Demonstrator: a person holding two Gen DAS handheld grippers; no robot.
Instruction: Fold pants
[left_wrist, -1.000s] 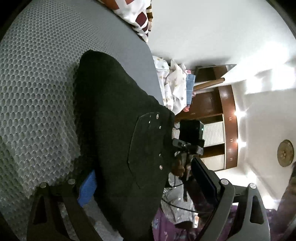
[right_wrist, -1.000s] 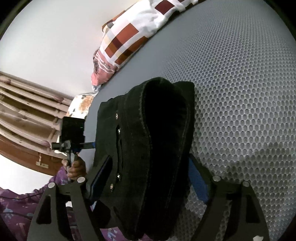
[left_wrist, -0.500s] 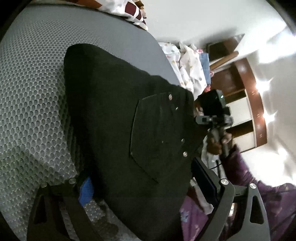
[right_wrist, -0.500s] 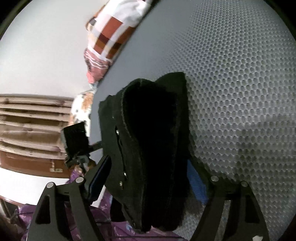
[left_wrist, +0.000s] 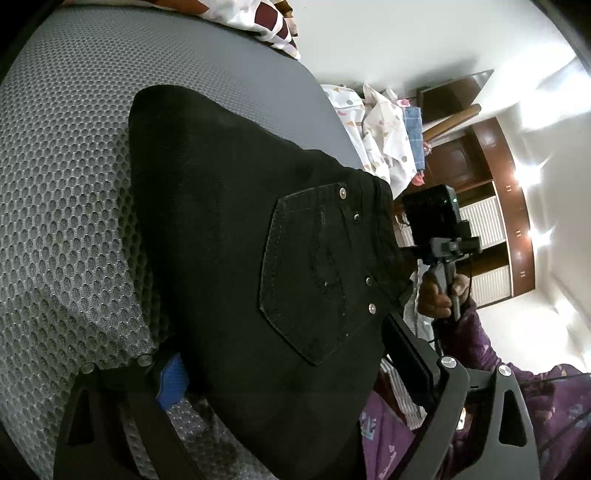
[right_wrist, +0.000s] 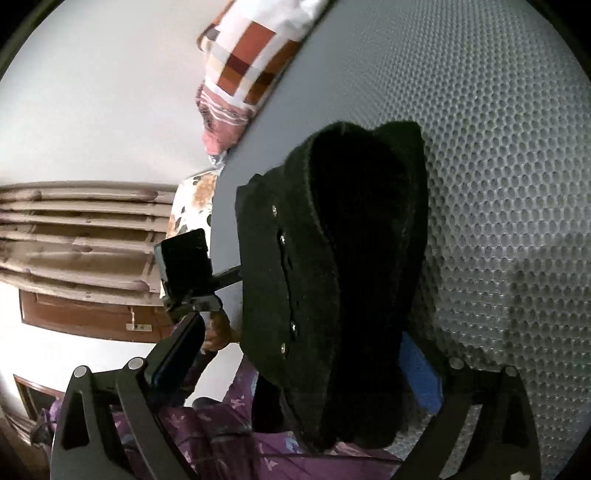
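Observation:
Black folded pants lie on a grey mesh mattress, a back pocket with rivets facing up. My left gripper straddles the near edge of the bundle, one blue-padded finger under it and the other over it, jaws wide around the thick fabric. In the right wrist view the pants show as a thick stacked fold. My right gripper straddles the other end, one blue pad against the mattress. Each gripper shows in the other's view, held in a hand.
A checked pillow lies at the far end of the mattress. Patterned clothes hang off the mattress edge. Wooden cabinets and wooden slats stand beyond. The person's purple clothing is close below.
Both grippers and the pants bundle have tilted and shifted slightly over the mattress. The grip on the bundle looks the same.

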